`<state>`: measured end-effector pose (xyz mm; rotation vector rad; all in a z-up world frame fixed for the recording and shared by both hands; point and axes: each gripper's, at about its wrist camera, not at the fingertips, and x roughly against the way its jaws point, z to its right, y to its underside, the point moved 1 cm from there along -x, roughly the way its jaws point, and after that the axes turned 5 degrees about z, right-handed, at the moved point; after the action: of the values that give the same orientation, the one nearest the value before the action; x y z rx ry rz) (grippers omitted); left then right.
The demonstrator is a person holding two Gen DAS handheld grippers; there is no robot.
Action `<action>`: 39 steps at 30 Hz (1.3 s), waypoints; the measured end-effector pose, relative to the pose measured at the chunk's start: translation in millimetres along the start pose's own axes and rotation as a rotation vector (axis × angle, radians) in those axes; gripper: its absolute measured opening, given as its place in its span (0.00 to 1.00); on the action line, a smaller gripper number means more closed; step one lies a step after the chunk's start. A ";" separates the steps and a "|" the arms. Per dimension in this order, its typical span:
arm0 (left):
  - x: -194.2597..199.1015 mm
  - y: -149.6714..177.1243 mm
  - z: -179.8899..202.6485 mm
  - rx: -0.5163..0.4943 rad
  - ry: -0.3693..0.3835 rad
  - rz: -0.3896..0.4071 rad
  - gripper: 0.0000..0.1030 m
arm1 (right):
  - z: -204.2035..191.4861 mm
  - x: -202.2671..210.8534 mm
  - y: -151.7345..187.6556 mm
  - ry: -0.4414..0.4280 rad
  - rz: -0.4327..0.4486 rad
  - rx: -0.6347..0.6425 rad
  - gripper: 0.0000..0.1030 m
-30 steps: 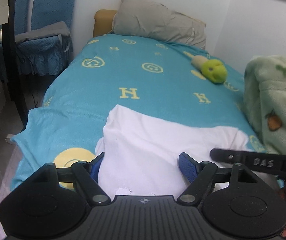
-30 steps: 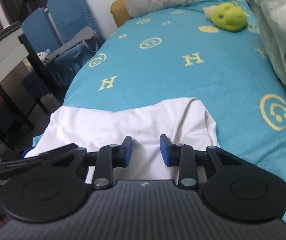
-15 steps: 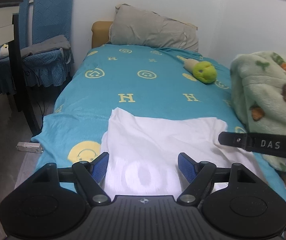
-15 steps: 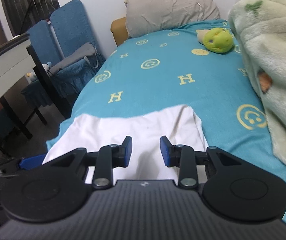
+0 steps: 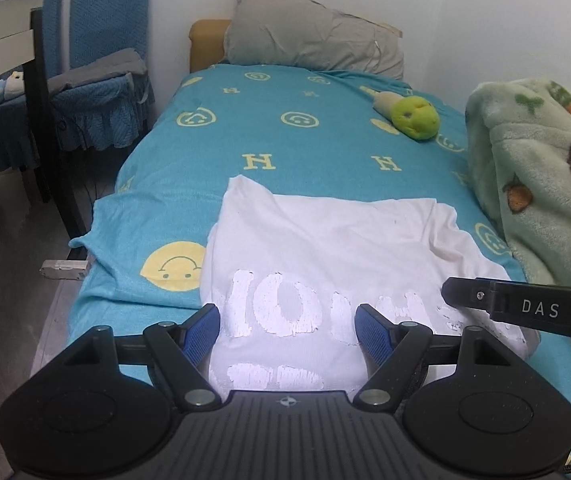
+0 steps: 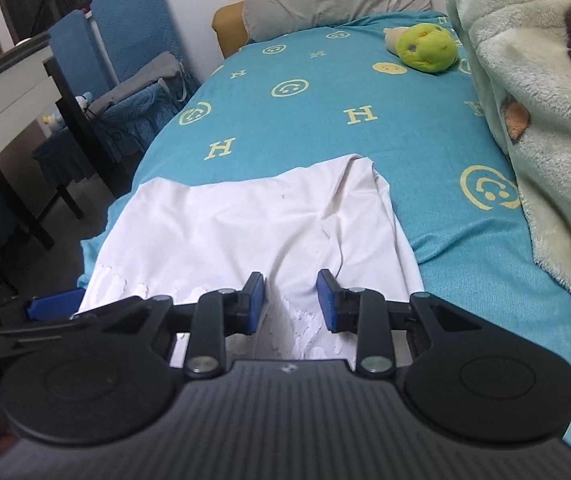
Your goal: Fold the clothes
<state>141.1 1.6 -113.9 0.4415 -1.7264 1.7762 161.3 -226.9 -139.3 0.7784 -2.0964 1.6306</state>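
White T-shirt point(image 5: 325, 248) with cracked white lettering lay spread on the near end of the turquoise bedsheet point(image 5: 305, 152). Left gripper point(image 5: 287, 332) hovered over its printed part with fingers wide apart, gripping nothing. Right gripper point(image 6: 291, 300) hung beside it over the shirt, fingers parted and empty.

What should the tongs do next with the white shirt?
Probably lower both open tongs, left and right, and pinch the white T-shirt's near edge. It lies flat on the blue bedsheet, print side up, and neither holds it.
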 end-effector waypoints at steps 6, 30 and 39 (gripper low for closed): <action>17.5 5.0 5.4 0.016 0.005 0.016 0.76 | -5.1 27.5 4.5 0.024 0.048 0.005 0.33; 36.8 20.9 -13.9 0.381 0.225 -0.100 0.79 | 17.1 6.3 12.7 -0.003 -0.056 -0.176 0.31; -13.4 44.0 -36.5 0.656 0.222 -0.205 0.79 | 24.0 4.5 11.3 -0.004 -0.057 -0.253 0.30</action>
<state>129.9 36.6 -159.7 0.6339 -0.8841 2.1139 151.7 -248.9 -151.5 0.7491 -2.2061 1.3024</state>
